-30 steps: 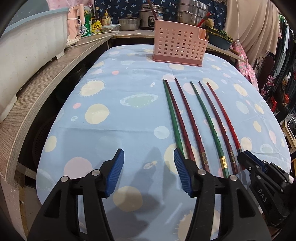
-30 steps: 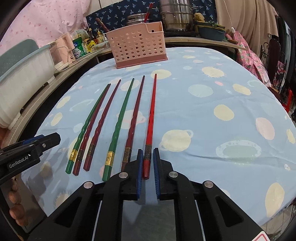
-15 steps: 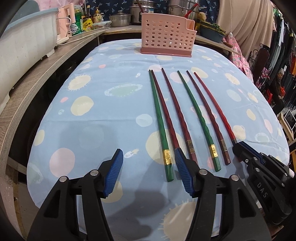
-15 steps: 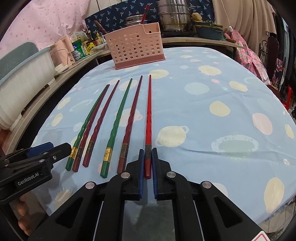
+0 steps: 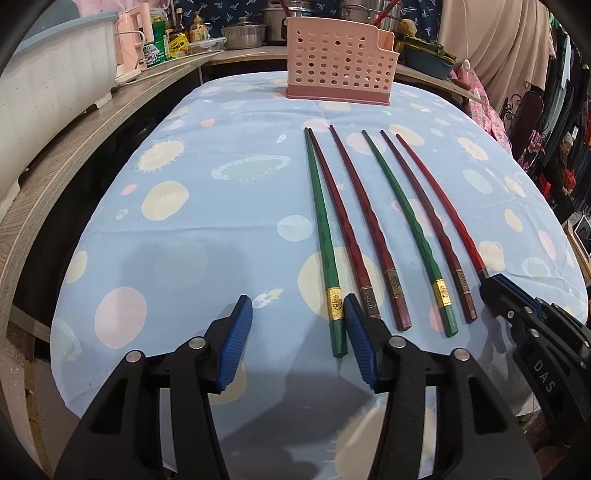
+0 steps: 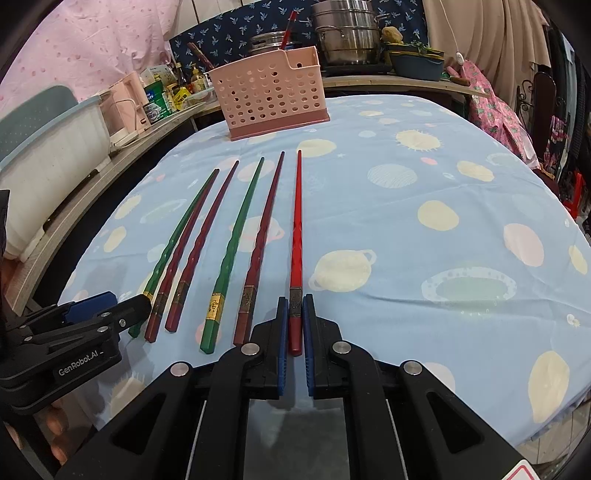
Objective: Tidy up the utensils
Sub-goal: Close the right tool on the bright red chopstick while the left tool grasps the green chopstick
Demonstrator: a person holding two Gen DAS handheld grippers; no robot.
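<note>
Several long chopsticks lie side by side on the blue tablecloth, thick ends toward me. My right gripper [image 6: 294, 325] is shut on the thick end of the bright red chopstick [image 6: 296, 236], the rightmost one; it also shows in the left wrist view [image 5: 439, 206]. My left gripper [image 5: 295, 332] is open, its right finger [image 5: 360, 343] beside the thick end of the leftmost green chopstick [image 5: 321, 236]. A pink perforated utensil basket [image 5: 341, 61] stands upright at the table's far end, also in the right wrist view [image 6: 271, 96].
A wooden counter [image 5: 70, 155] runs along the left with a white tub [image 5: 48, 85], bottles and a pink kettle [image 6: 118, 107]. Steel pots [image 6: 347, 33] stand behind the basket. Clothes hang at the right [image 5: 535, 92].
My left gripper has pulled back and shifted left, so the green chopstick's end now lies just inside its right finger. My right gripper has stayed shut on the red chopstick.
</note>
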